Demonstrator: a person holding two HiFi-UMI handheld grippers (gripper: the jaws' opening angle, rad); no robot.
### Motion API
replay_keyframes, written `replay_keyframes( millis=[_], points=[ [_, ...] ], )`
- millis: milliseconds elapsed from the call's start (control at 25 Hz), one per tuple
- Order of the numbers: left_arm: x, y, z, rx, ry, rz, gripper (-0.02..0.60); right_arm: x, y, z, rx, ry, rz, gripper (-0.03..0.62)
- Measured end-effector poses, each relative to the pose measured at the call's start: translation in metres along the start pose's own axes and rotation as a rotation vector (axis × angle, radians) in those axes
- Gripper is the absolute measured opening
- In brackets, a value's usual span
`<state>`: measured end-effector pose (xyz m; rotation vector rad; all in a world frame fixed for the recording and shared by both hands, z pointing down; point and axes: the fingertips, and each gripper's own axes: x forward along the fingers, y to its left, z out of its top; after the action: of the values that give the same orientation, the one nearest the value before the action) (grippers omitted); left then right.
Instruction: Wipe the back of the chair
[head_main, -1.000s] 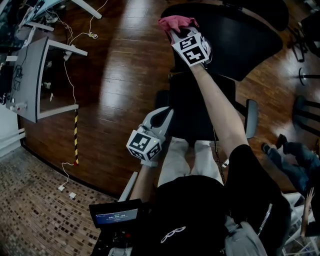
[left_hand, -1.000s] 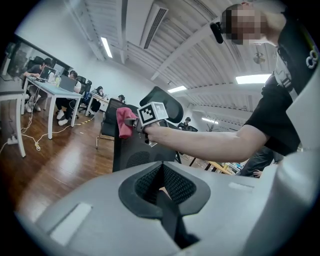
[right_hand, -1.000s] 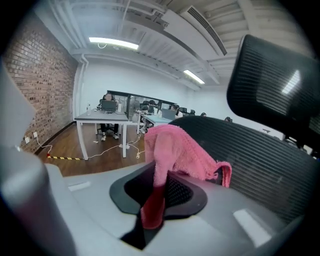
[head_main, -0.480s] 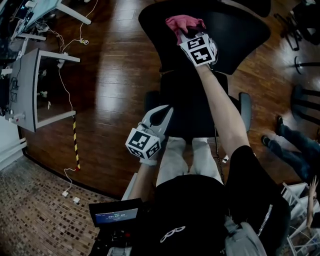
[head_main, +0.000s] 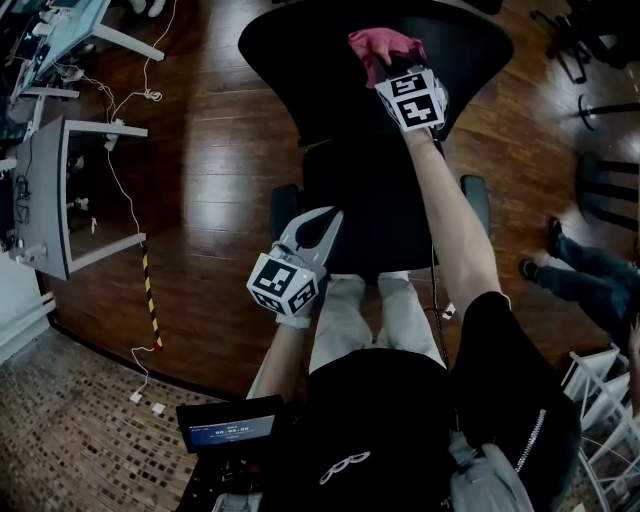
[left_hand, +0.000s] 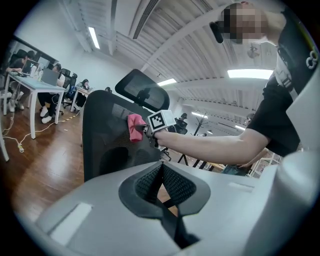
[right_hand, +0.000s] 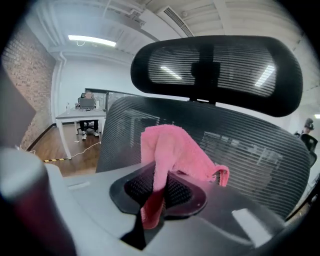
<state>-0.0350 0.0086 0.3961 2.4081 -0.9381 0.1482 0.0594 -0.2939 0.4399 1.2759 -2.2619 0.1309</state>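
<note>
Head view first: your left tool (head_main: 328, 218) has stayed low, near your legs and the chair seat. It has hardly moved. The left gripper view shows its jaws pressed together with nothing between them, so it is just waiting.

Next comes the chair back (head_main: 290, 60). A second ago the pink cloth (head_main: 383, 45) sat at the left edge of it. Now the cloth is near the middle, a bit to the right. So you have slid it sideways across the black mesh.

Your right tool (head_main: 386, 70) is reaching out on a straight arm. The right gripper view shows its jaws squeezed tight on the cloth, and the loose end flops against the mesh under the headrest (right_hand: 215, 70).

That slide means one strip near the top looks wiped. I think the right side and the lower part of the chair back have yet to be wiped.
</note>
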Motion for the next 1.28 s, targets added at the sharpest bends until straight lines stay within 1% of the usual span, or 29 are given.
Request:
replay_keyframes(
  millis=[360,720,1000,1160,1280],
  points=[
    [0.025,-0.021,-0.008,0.007,0.018,-0.033,-0.006,-0.036,-0.066,-0.042,0.041,0.034,-0.088,0.041],
    [0.040,-0.035,-0.013,0.014,0.028,-0.047,-0.006,-0.071,-0.125,-0.081,0.094,0.060,-0.188,0.040],
    [0.045,-0.043,-0.018,0.014,0.032,-0.050,-0.006,-0.099,-0.164,-0.116,0.150,0.099,-0.280,0.041],
    [0.048,-0.050,-0.020,0.015,0.034,-0.055,-0.006,-0.118,-0.186,-0.139,0.196,0.133,-0.349,0.040],
    [0.048,-0.051,-0.021,0.012,0.030,-0.057,-0.006,-0.125,-0.194,-0.148,0.226,0.152,-0.384,0.041]
  ],
)
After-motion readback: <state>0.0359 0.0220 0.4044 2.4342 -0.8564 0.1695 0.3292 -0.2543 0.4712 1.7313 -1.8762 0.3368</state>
